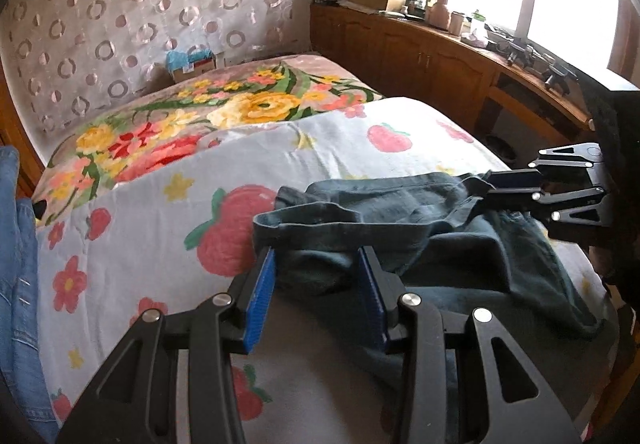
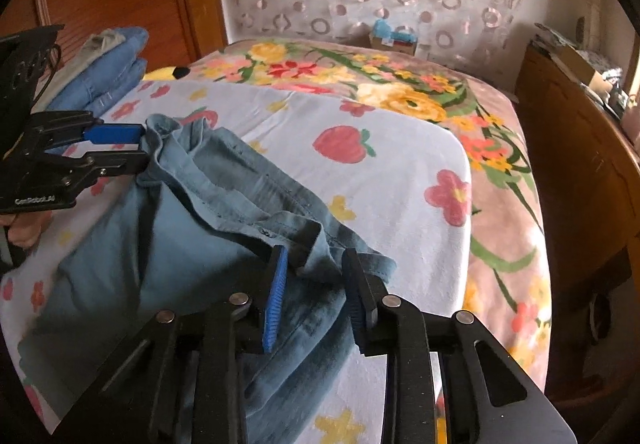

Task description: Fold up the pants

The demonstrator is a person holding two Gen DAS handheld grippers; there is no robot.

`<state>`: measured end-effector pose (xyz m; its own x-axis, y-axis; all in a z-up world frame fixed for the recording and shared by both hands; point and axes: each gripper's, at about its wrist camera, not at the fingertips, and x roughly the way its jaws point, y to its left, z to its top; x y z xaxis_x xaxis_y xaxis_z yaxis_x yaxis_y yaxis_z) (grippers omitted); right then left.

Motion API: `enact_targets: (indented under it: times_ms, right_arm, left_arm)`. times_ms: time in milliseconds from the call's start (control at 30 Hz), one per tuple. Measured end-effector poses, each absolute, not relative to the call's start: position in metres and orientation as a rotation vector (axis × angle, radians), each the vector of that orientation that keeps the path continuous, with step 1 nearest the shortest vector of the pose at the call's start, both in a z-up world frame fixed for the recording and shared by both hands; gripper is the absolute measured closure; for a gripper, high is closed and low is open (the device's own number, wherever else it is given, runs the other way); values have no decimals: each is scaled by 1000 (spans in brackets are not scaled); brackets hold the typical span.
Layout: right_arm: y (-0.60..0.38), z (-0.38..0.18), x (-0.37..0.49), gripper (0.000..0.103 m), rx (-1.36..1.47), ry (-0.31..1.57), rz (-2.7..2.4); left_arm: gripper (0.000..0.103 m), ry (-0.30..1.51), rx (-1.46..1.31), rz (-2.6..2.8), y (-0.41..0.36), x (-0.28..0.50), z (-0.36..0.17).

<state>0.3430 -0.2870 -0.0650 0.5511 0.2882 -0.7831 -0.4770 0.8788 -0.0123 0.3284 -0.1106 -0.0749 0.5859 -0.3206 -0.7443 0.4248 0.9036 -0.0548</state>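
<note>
While both grippers (image 1: 316, 264) (image 2: 316, 268) straddle the pants (image 2: 192, 204) waistband, neither visibly pinches; grip uncertain.

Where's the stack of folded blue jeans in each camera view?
Left wrist view: folded blue jeans run along the far left edge, partly cut off.
Right wrist view: they sit upper left, beside the wooden wardrobe.
Shared landmark: the small cardboard box at the patterned curtain.

Left gripper (image 1: 316, 260) and right gripper (image 2: 314, 264) angled downward, jaws of both partly apart.
</note>
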Motion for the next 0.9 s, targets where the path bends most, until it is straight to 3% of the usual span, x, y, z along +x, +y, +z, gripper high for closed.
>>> enact_targets:
  times_ms: [100, 533, 633, 900]
  right_arm:
    - [-289, -65, 346, 97, -233, 873, 439]
    - [-303, -59, 358, 98, -171, 883, 287]
    - [-303, -56, 354, 83, -152, 881, 287]
    - [-311, -41, 327, 80, -111, 873, 293]
  left_arm:
    - [63, 842, 133, -438, -112, 330, -79]
    - [63, 823, 135, -478, -110, 325, -78]
    - [63, 837, 120, -470, -107, 328, -81]
    - [62, 842, 125, -468, -106, 330, -85]
